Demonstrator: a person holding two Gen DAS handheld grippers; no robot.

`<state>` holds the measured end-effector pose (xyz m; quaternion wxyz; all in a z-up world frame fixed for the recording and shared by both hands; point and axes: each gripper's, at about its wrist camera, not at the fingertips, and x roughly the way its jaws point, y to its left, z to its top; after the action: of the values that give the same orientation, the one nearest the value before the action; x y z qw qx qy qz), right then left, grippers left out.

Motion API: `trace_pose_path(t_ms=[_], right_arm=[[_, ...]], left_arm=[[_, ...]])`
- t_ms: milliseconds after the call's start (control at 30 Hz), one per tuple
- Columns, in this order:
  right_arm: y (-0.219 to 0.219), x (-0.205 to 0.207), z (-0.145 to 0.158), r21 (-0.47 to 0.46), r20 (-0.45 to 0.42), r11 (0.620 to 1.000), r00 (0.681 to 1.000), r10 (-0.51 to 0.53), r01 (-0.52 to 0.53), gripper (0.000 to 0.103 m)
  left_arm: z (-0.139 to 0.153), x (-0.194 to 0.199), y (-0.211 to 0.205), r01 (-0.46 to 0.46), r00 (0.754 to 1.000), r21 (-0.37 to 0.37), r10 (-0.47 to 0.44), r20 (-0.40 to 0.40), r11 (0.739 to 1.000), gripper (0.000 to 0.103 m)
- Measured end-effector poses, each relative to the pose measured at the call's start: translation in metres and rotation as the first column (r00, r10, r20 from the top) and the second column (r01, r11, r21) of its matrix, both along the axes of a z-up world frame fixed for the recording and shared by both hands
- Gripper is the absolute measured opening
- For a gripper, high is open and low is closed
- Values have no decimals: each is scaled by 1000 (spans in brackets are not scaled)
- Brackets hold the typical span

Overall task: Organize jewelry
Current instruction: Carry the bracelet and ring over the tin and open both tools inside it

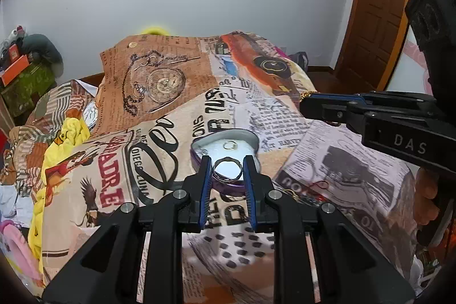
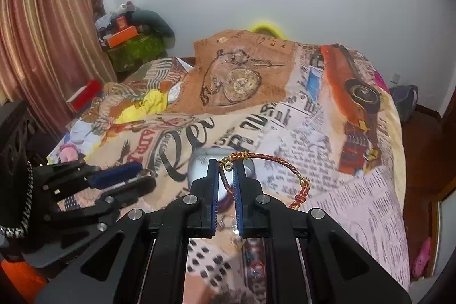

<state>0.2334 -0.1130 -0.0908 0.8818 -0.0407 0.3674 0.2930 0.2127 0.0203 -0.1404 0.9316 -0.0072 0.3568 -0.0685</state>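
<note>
Step in hand: two pieces of jewelry are being carried to the purple-rimmed jewelry box [image 1: 196, 158], which is lying open on the printed bedspread [image 1: 171, 110]; both pieces are judged to be on their way in, neither yet released.

Left gripper [image 1: 227, 171]: a silver ring [image 1: 228, 171] is being held edge-on between the blue pads, the jaws narrowed to the ring's width.

Ring relative to box: the ring is being held directly in front of the white lining of the box; whether it is touching the lining cannot be told.

Already in the box: a small gold ring [image 1: 229, 145] is lying on the lining, just beyond the held ring.

Right gripper [image 2: 226, 171]: a red-and-gold braided bracelet [image 2: 273, 161] is being pinched close to its clasp, the jaws nearly closed; the rest of the cord is arching out to the right and drooping over the bedspread.

Bracelet relative to box: the clasp end is being held over the box's near side, while the loose loop is hanging well outside the rim.

Next move, as judged: the ring is to be lowered and let go first; the bracelet's trailing loop then needs to be gathered over the box before the jaws are eased apart, or it will be draped across the rim.
</note>
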Motion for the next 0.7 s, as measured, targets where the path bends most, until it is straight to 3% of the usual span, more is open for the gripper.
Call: trace_pose_path(t_ms=[333, 700], right_arm=[[21, 21, -19, 12, -23, 999, 999, 41, -41, 9], [48, 40, -58, -43, -100, 990, 987, 127, -132, 9]], left_arm=[[-5, 27, 27, -40, 999, -9, 40, -15, 999, 21], [-12, 55, 30, -28, 999, -4, 28, -30, 1000, 21]])
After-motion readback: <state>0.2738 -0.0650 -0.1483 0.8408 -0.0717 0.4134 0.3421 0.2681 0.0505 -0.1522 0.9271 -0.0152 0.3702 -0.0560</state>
